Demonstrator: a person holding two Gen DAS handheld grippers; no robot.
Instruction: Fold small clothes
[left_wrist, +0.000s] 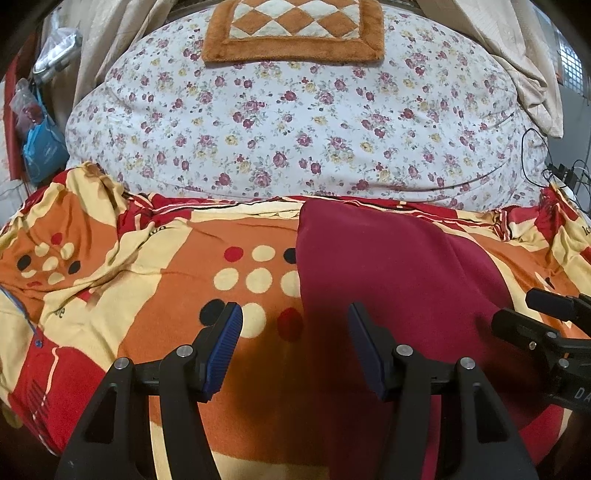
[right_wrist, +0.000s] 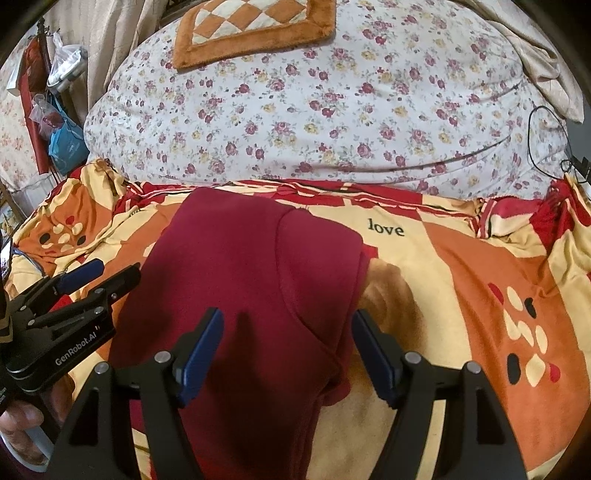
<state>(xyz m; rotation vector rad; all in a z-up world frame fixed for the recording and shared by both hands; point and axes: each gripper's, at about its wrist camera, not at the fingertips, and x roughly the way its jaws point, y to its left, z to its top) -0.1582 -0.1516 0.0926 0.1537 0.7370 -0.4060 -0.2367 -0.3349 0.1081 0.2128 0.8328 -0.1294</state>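
A dark red small garment (right_wrist: 251, 273) lies flat on the patterned blanket (right_wrist: 461, 266), folded along its length with one layer lapped over another. In the left wrist view the garment (left_wrist: 391, 266) lies right of centre. My left gripper (left_wrist: 295, 314) is open and empty, just above the garment's left edge. It also shows in the right wrist view (right_wrist: 107, 271) at the left. My right gripper (right_wrist: 288, 317) is open and empty, hovering over the garment's near part. It also shows at the right edge of the left wrist view (left_wrist: 517, 308).
A floral quilt (left_wrist: 295, 122) is heaped behind the blanket, with an orange checkered mat (left_wrist: 295, 29) on top. Black cables (left_wrist: 543, 158) lie at the far right. Plastic bags (left_wrist: 40, 140) hang at the far left. Curtains hang behind.
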